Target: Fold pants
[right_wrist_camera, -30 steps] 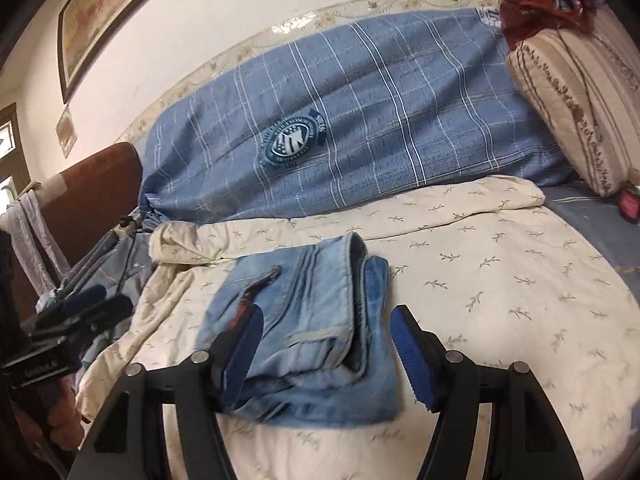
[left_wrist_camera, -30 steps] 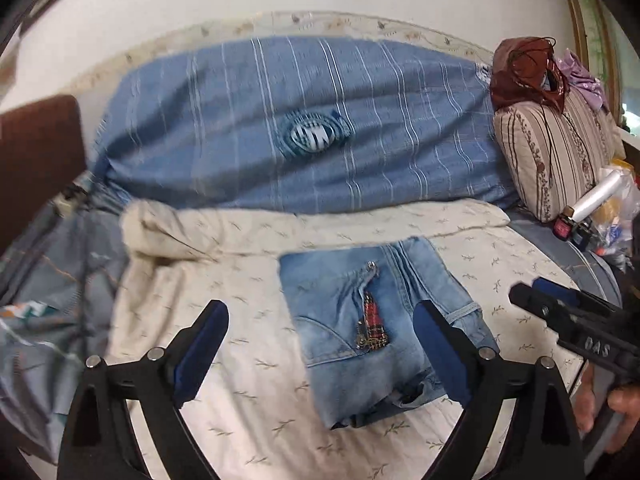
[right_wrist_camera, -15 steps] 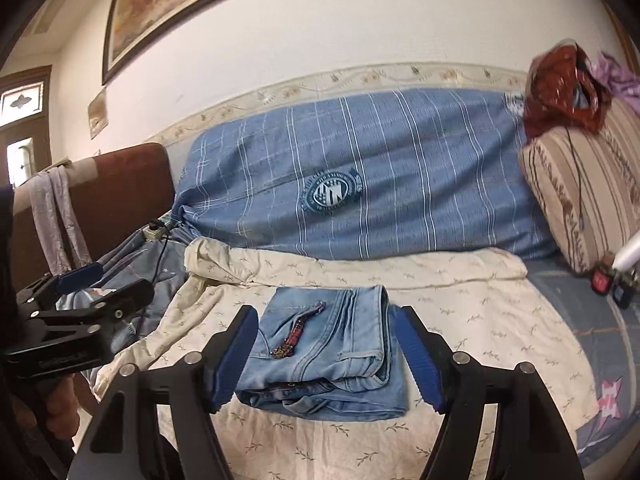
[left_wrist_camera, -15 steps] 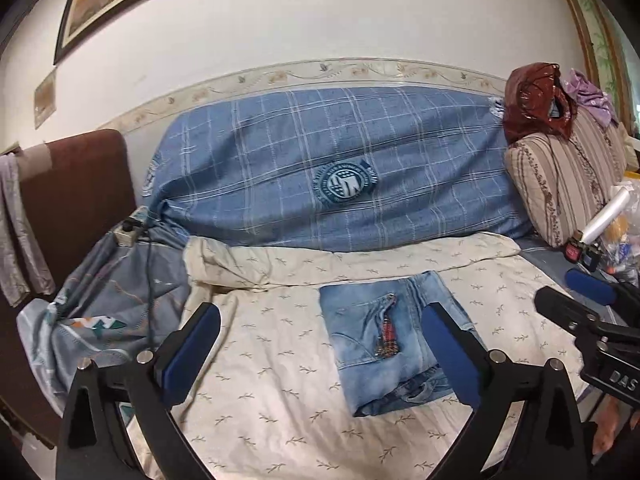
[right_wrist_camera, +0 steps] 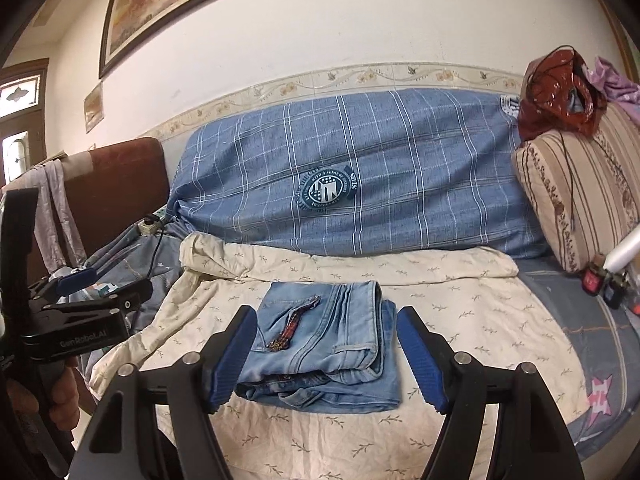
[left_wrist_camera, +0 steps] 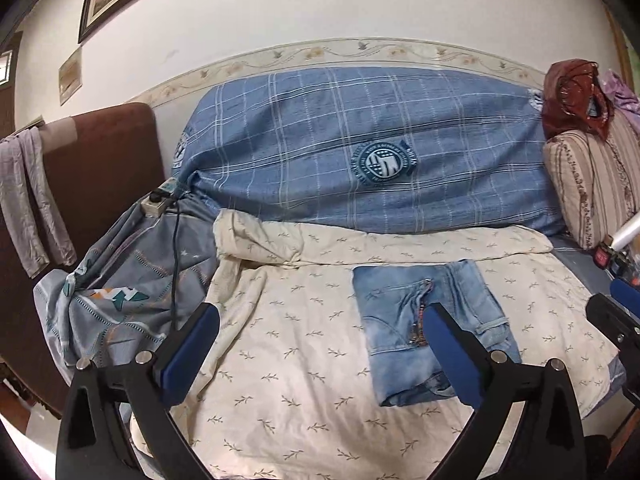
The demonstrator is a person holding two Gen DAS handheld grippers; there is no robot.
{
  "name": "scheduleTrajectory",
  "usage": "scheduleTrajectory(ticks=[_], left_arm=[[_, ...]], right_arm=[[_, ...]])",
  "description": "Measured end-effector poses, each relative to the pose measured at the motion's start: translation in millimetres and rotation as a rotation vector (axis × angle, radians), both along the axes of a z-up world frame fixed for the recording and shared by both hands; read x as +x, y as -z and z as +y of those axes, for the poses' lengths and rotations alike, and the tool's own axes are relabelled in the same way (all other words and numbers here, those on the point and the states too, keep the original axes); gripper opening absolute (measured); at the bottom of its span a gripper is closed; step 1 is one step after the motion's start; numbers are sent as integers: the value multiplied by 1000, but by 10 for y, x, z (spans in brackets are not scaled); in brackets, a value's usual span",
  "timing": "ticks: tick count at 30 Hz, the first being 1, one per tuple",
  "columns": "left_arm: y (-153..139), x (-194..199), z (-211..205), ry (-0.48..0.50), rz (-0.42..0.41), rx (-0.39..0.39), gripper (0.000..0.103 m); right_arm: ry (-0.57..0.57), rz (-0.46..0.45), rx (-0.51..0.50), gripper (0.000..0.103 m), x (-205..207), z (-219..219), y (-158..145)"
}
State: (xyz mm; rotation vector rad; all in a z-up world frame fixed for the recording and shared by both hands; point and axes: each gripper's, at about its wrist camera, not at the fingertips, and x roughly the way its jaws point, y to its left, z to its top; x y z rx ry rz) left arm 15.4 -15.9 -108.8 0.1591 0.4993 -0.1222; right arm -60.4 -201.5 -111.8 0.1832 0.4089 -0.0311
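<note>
Folded light-blue denim pants [right_wrist_camera: 326, 344] lying compact on the cream leaf-print sheet [right_wrist_camera: 472, 312] near the front edge, both the left gripper [left_wrist_camera: 320, 356] and right gripper [right_wrist_camera: 326, 356] agape and empty above them, folding seemingly finished, next move likely only withdrawal.
</note>
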Motion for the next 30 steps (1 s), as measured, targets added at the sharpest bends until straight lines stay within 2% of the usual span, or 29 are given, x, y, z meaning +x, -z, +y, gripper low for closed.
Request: scheduleTrajectory(ticks=[12, 30], left_arm=[[-66, -21, -7, -59, -52, 54, 102], [-148, -76, 17, -74, -60, 24, 103]], right_arm=[[-35, 14, 40, 75, 69, 52, 62], [-51, 8, 43, 75, 44, 86, 69]])
